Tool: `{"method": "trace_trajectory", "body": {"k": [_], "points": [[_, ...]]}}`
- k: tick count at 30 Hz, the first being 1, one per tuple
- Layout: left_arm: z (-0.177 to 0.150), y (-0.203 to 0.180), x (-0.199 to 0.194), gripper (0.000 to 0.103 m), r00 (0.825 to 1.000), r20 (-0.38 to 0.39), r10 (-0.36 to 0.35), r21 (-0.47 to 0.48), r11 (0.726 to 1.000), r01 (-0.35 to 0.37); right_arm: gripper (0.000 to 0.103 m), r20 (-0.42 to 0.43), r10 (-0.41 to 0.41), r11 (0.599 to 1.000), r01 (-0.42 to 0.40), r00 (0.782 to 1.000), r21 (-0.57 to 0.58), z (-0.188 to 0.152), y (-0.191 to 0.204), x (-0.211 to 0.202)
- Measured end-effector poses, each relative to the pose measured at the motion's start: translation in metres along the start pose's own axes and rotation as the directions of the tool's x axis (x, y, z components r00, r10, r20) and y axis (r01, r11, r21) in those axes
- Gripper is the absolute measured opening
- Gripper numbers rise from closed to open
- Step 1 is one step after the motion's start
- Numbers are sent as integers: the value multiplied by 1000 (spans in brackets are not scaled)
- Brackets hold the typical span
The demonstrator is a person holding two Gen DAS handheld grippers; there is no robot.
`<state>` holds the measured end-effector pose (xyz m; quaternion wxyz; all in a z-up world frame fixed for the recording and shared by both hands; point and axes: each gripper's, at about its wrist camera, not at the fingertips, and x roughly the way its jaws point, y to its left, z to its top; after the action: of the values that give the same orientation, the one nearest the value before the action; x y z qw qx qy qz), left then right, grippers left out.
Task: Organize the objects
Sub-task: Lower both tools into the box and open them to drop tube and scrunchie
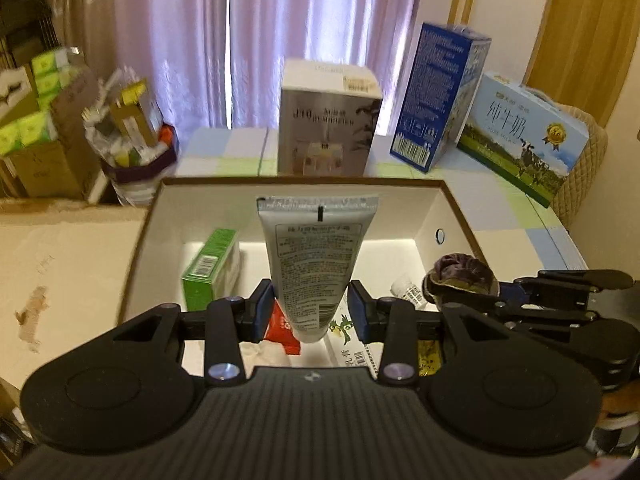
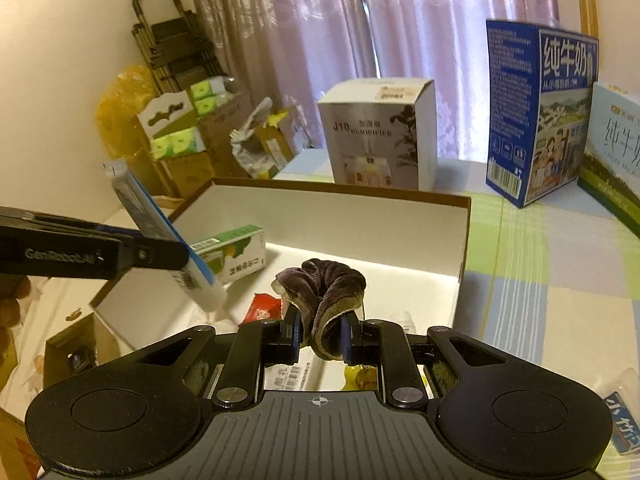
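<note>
Left claw [image 1: 311,309] grips the tube [image 1: 316,264]; right claw [image 2: 320,338] grips the scrunchie [image 2: 326,292], both over the box [image 2: 464,240]

The open box [image 2: 460,240] is sitting on the worktop [image 2: 540,280]; behind it, 3 cartons [image 2: 380,136] are standing; a packet [image 2: 236,250] is lying inside at its left.

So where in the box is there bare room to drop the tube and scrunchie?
The box floor is bare along the back wall, right of the green carton. The near end is crowded: red packet, leaflets. The tube and scrunchie hang above.
</note>
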<state>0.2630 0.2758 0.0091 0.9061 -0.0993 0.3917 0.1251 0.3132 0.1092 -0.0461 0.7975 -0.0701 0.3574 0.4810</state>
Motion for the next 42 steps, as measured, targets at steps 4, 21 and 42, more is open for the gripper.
{"method": "trace_trajectory", "body": {"k": [4,21,42], "points": [[1,2,34,35,997,-74,-1,10,1000,2,16,-26,-16,1000,16,1000,3,2,-4,18],[9,16,116,45,982,-189,-18,-11,1000,17,16,-77,-54,998,56,996,24,7,-19,52],[9,36,74,88,989,-117,93,-9,995,-95,53,20,-59,998,58,998,10,34,-16,47]]}}
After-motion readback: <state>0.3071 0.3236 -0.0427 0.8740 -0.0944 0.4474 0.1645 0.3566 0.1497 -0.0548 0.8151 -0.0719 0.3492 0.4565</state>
